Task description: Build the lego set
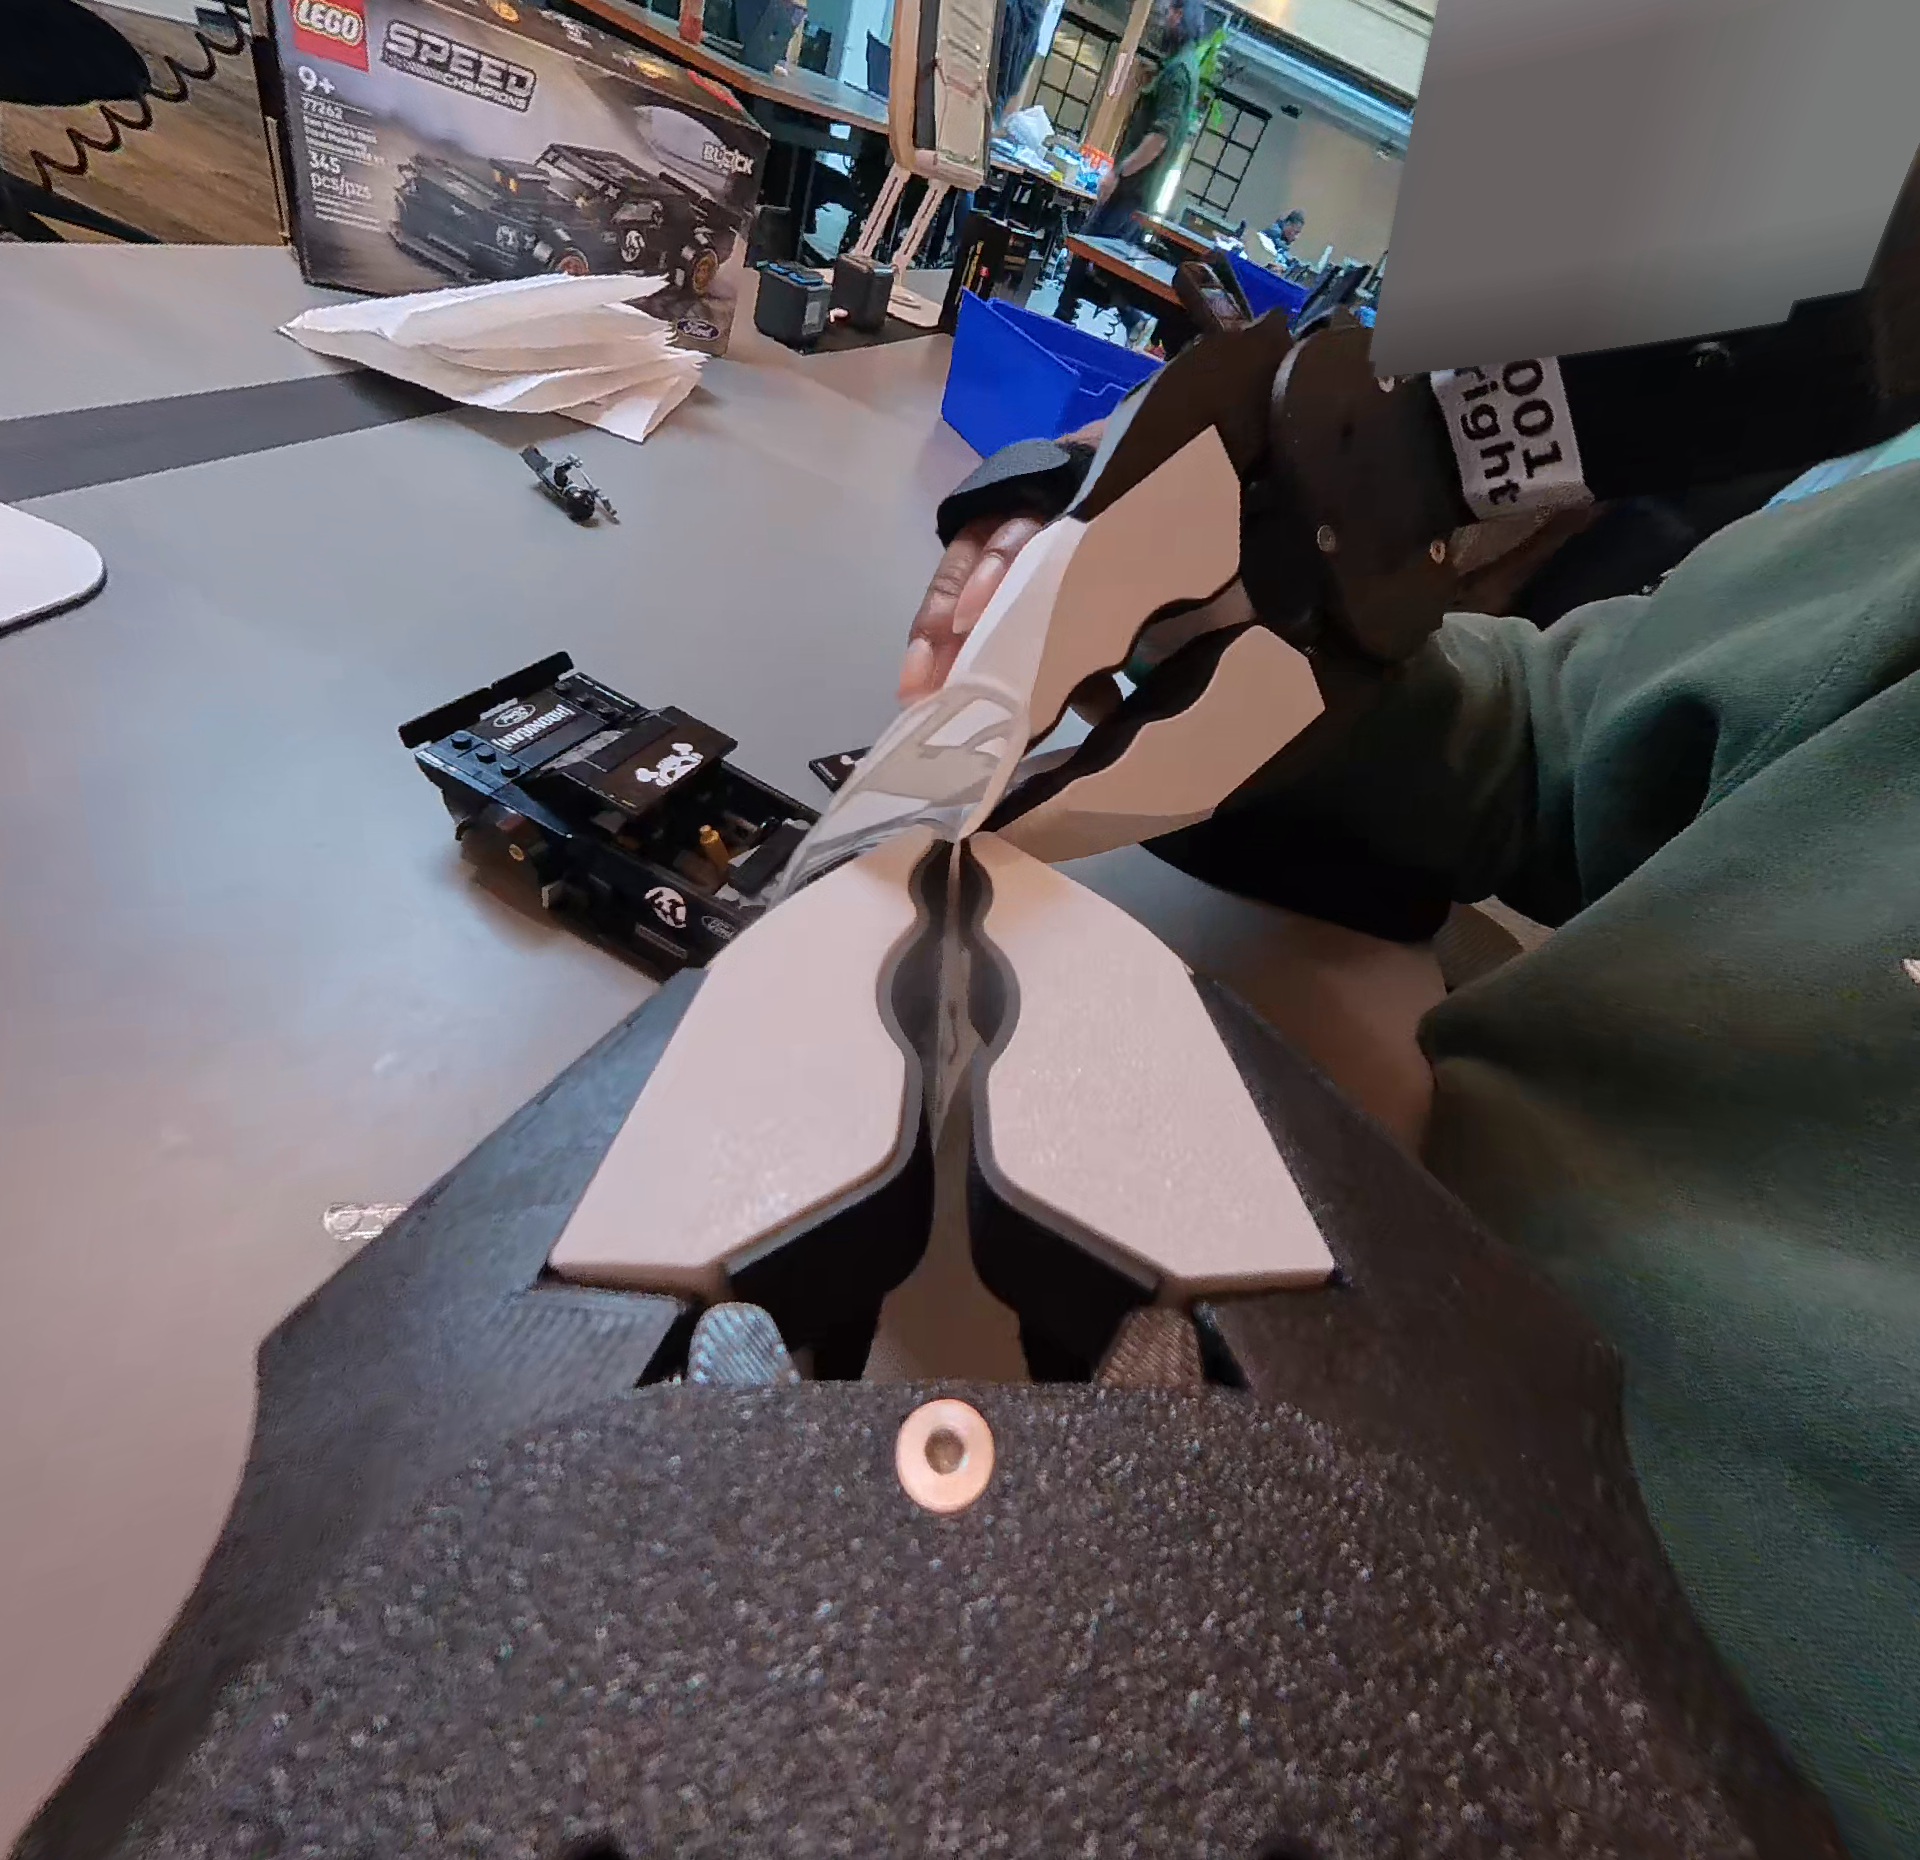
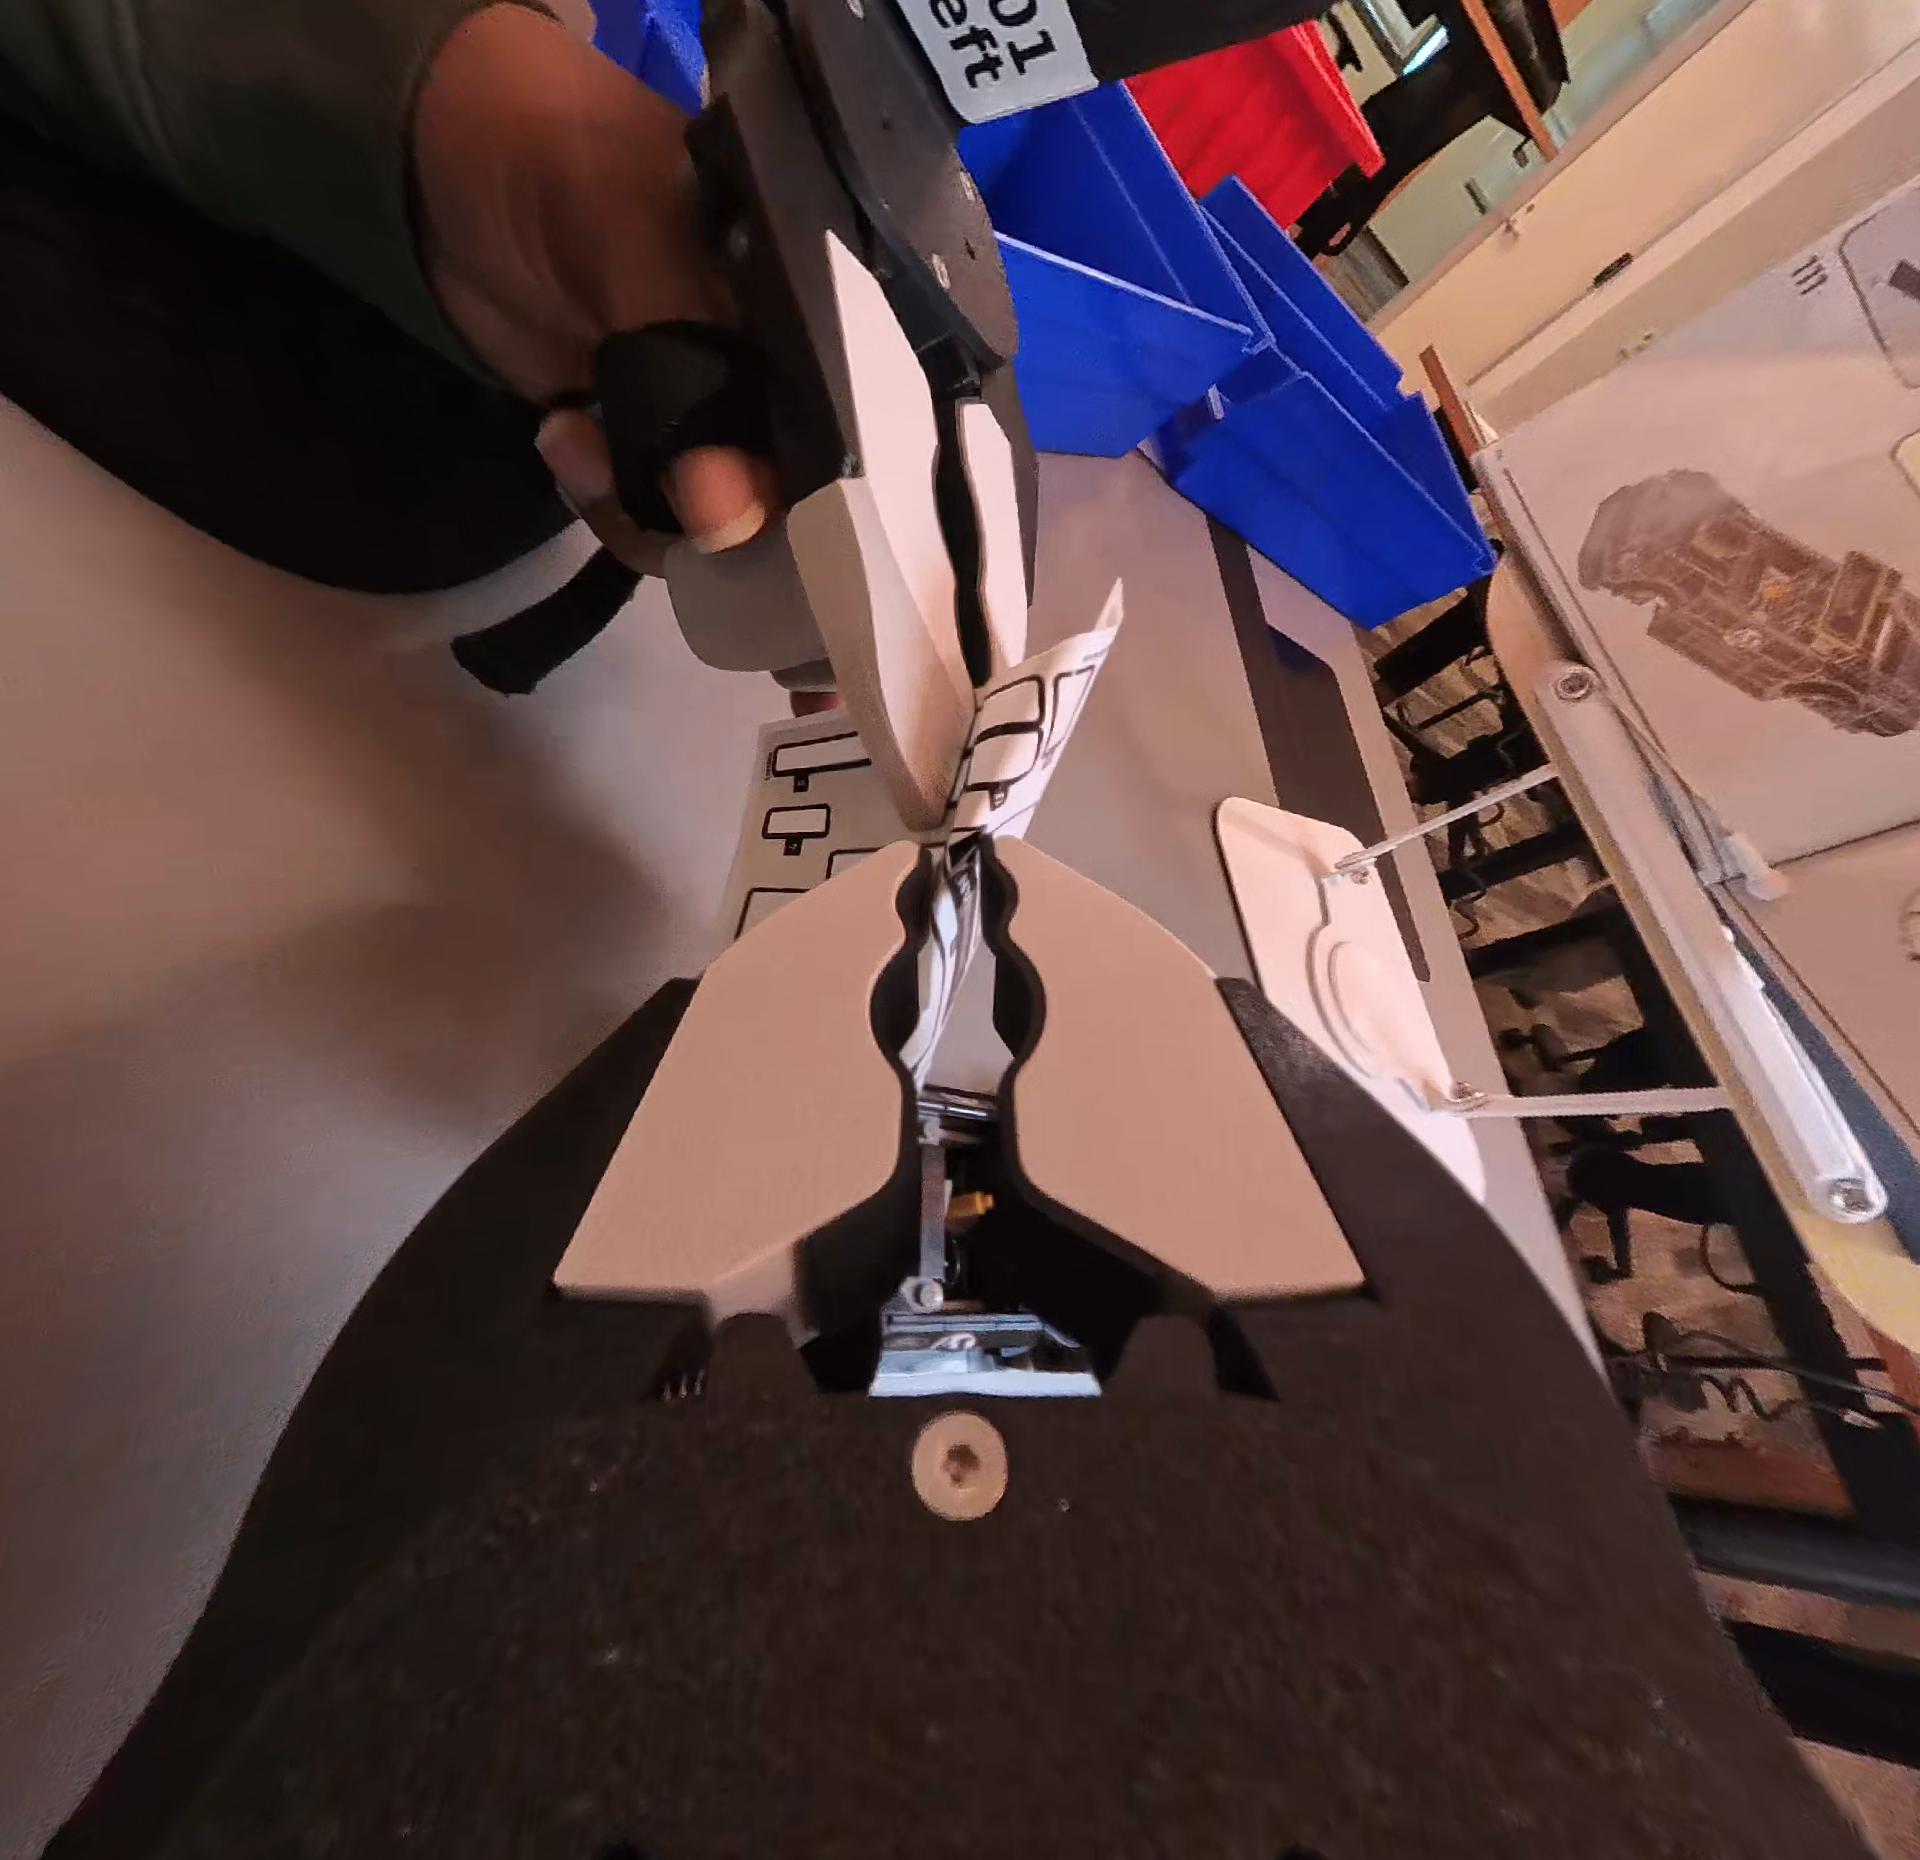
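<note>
**Sticker stage on the black car, body mostly built**

The grey desk (image 1: 260, 667) filled most of the left wrist view, with an open workshop room behind it. The set's box (image 1: 499, 137) stood upper left, paper bags (image 1: 520, 350) in front of it. The black car (image 1: 592, 823) sat mid-frame, roof off, so I'd guess a fair bit was left. Both grippers were clamped on the sticker sheet (image 2: 997, 761): left gripper (image 1: 948, 854) and right gripper (image 2: 961, 854), jaws nearly closed. A small loose sub-assembly (image 1: 569, 482) lay apart.
</note>
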Demonstrator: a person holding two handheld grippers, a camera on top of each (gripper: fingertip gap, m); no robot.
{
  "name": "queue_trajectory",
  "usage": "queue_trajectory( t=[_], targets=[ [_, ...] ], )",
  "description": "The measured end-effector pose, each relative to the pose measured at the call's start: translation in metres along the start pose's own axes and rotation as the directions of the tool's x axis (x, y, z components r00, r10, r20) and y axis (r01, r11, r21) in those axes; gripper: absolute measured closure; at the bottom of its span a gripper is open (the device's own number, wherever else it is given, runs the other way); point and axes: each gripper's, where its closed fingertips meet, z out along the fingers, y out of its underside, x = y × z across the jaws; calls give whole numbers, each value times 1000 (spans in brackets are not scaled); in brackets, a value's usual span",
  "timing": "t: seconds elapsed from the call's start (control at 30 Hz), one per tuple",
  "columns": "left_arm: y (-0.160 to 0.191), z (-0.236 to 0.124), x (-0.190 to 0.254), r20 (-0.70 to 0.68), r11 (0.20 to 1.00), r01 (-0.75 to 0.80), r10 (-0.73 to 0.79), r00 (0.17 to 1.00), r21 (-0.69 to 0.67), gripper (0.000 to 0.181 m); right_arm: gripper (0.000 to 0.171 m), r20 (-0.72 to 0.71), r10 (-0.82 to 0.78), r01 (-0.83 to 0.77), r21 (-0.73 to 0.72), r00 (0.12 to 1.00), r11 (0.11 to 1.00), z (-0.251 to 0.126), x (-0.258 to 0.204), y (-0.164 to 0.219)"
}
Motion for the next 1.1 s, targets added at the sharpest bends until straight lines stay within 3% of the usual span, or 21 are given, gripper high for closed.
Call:
queue_trajectory(
  t=[0.2, 0.33, 0.57, 1.1],
  targets=[
    [1, -1, -4, 34, 1000, -16, 16, 999, -14, 180, 161, 43, 169, -171, 66, 985, 983, -4, 8, -1],
    [2, -1, -4, 30, 1000, -7, 8, 1000, -12, 180, 166, 22, 149, -150, 58, 989, 987, -5, 10, -1],
    [2, 0, -3, 29, 1000, -15, 16, 999, -15, 180, 159, 33, 132, -133, 34, 991, 991, -1, 4, 1],
    [8, 1, 0, 78, 984, -158, 164, 983, -78, 180, 167, 121, 248, -255, 48, 961, 966, -2, 1, 3]
  ],
)
